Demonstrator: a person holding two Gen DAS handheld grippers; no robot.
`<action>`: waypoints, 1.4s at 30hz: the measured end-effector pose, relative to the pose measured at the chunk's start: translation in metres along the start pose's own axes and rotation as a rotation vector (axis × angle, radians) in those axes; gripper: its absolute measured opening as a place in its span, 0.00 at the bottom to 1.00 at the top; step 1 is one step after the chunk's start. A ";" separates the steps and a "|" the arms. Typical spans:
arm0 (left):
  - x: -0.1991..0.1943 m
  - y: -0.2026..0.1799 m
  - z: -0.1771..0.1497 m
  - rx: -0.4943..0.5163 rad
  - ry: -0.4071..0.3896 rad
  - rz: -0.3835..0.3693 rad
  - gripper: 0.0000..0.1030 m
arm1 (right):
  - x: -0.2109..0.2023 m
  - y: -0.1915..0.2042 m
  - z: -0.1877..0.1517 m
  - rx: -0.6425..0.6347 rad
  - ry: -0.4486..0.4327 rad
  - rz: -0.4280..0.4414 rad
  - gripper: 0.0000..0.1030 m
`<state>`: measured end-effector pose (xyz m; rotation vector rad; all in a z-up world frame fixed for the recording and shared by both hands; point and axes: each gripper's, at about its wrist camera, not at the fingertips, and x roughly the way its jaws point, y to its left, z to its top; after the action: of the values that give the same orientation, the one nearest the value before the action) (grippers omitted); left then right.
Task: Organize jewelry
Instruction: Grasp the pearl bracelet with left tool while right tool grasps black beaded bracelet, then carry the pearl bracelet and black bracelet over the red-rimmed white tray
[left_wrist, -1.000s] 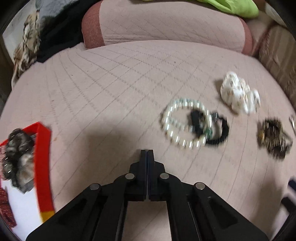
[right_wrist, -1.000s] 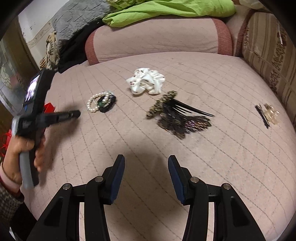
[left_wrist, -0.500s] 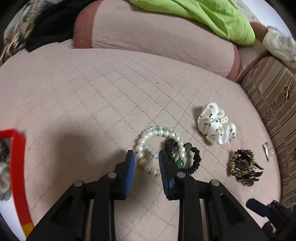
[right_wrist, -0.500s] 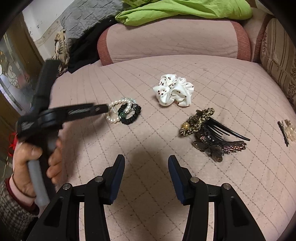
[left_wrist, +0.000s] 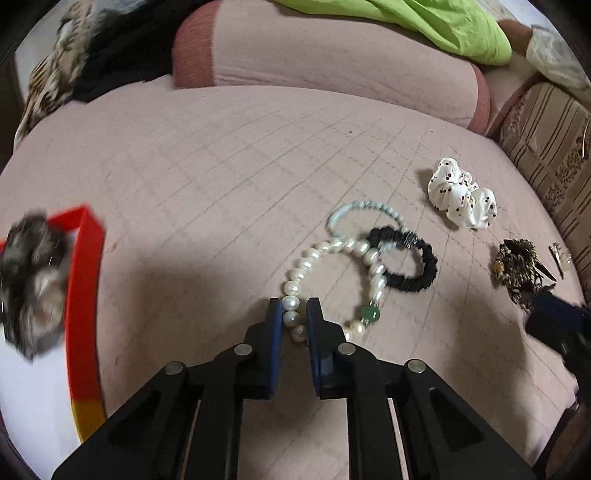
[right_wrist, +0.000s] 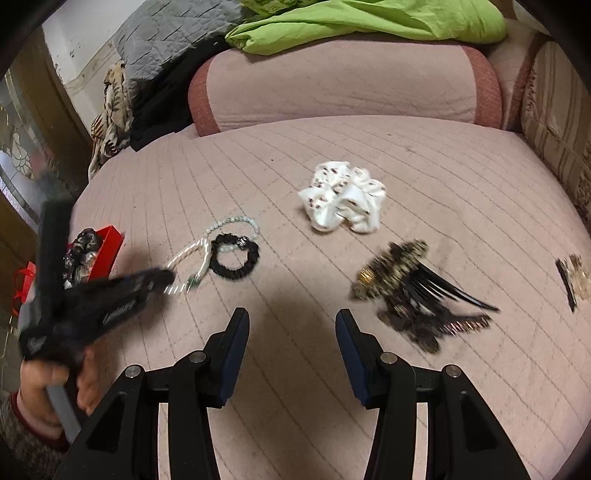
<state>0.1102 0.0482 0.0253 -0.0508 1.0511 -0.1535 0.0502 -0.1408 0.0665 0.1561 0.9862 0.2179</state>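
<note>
In the left wrist view, the left tool (left_wrist: 294, 317) sits at the lower centre of the frame with its two blue pads on either side of the pearl bracelet (left_wrist: 334, 286). The pads look to be touching or all but touching the beads, but whether they have fully clamped cannot be told. The bracelet lies on the pink quilted cushion (left_wrist: 207, 177), looped with a pale bead strand (left_wrist: 364, 206) and a black scrunchie (left_wrist: 410, 264) just right of centre. Further right lie a white dotted scrunchie (left_wrist: 461, 197) and a leopard-print hair clip (left_wrist: 515, 260). At the left edge, a red box (left_wrist: 83, 295) already holds a dark furry scrunchie (left_wrist: 31, 280).

In the right wrist view, the right tool (right_wrist: 291, 336) is at the bottom centre, fingers wide apart and holding nothing, above bare cushion. The left tool appears at lower left, blurred, its tip at the pearls. A black hair comb (right_wrist: 443, 288) lies with the leopard clip at right of centre, and small hairpins (right_wrist: 572, 280) at the far right edge.

By my judgement the task is early: a little sits in the box, while the bracelets, scrunchies, clip, comb and pins wait on the cushion.
</note>
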 end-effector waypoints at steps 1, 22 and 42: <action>-0.002 0.003 -0.002 -0.007 -0.008 -0.005 0.14 | 0.007 0.005 0.004 -0.004 0.006 0.007 0.51; 0.001 -0.016 -0.004 0.046 -0.057 0.051 0.09 | 0.076 0.040 0.018 -0.023 0.063 0.009 0.08; -0.109 0.000 -0.050 -0.030 -0.120 0.023 0.09 | -0.028 0.058 -0.015 -0.048 -0.031 0.043 0.08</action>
<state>0.0143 0.0659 0.0942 -0.0739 0.9344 -0.1125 0.0159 -0.0911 0.0945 0.1370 0.9465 0.2775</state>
